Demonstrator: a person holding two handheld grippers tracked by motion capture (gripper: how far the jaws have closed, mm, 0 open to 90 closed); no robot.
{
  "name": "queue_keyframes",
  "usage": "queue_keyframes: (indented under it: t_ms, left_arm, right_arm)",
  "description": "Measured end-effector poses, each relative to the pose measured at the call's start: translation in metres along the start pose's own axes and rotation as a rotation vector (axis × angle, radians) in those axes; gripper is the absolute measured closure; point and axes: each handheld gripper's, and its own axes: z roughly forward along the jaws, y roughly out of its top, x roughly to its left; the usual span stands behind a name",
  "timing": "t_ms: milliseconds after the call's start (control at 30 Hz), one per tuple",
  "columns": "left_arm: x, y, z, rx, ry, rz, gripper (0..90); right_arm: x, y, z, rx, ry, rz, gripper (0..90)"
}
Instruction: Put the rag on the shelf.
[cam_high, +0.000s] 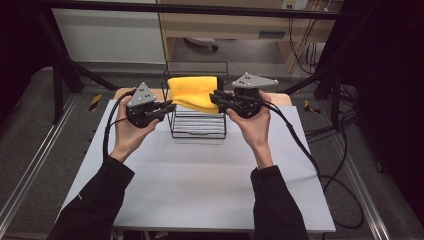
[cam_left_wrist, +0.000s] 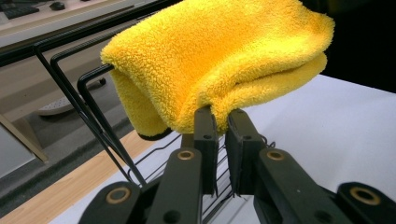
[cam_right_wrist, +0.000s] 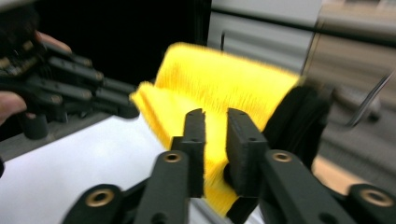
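Towel (cam_high: 192, 92), yellow, fluffy and folded over the wire rack (cam_high: 197, 125) on the surface (cam_high: 200, 180), looks light and floppy, so both grippers, left (cam_high: 167, 106) and right (cam_high: 216, 97), pinch its lower corners with fingers nearly closed.

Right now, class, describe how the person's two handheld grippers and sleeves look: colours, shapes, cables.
Both sleeves are dark, nearly black. The left gripper and right gripper are black, each topped by a grey three-cornered plate with small dark holes. A black cable trails from each. In the gripper views, the jaws are flat black bars on linkage arms with brass-coloured pivot rings.
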Motion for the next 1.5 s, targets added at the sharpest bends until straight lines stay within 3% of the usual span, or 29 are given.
queue_keyframes:
  t_ms: [100, 300, 367, 567, 700, 900, 1033, 1300, 1500]
  left_arm:
    - [0.001, -0.002, 0.000, 0.008, -0.008, 0.002, 81.8]
    - [0.000, -0.010, 0.003, 0.021, -0.033, -0.025, 72.4]
    - [0.000, -0.015, 0.004, 0.016, -0.048, -0.053, 71.3]
    - [0.003, -0.021, 0.006, 0.034, -0.032, -0.087, 71.2]
    - [0.004, -0.022, 0.005, 0.053, -0.027, -0.115, 69.1]
    - [0.004, -0.029, -0.001, 0.097, -0.035, -0.150, 56.3]
    - [0.004, -0.036, -0.005, 0.130, -0.039, -0.162, 46.0]
    - [0.004, -0.053, -0.009, 0.156, -0.041, -0.193, 29.0]
    - [0.004, -0.068, -0.013, 0.177, -0.043, -0.189, 19.8]
  right_arm:
    - [-0.003, -0.010, 0.009, 0.041, -0.012, 0.025, 83.6]
    - [-0.010, -0.027, 0.018, 0.049, -0.030, 0.044, 82.3]
    - [-0.012, -0.032, 0.021, 0.058, -0.042, 0.039, 80.6]
    - [-0.018, -0.046, 0.026, 0.046, -0.043, 0.055, 75.7]
    - [-0.015, -0.048, 0.024, 0.035, -0.025, 0.039, 68.6]
    - [-0.011, -0.048, 0.010, 0.012, -0.012, 0.026, 55.4]
    - [-0.013, -0.051, 0.001, 0.029, -0.019, 0.023, 47.2]
    - [-0.021, -0.066, -0.015, 0.038, -0.042, 0.061, 29.1]
    - [-0.028, -0.081, -0.026, 0.073, -0.049, 0.082, 18.1]
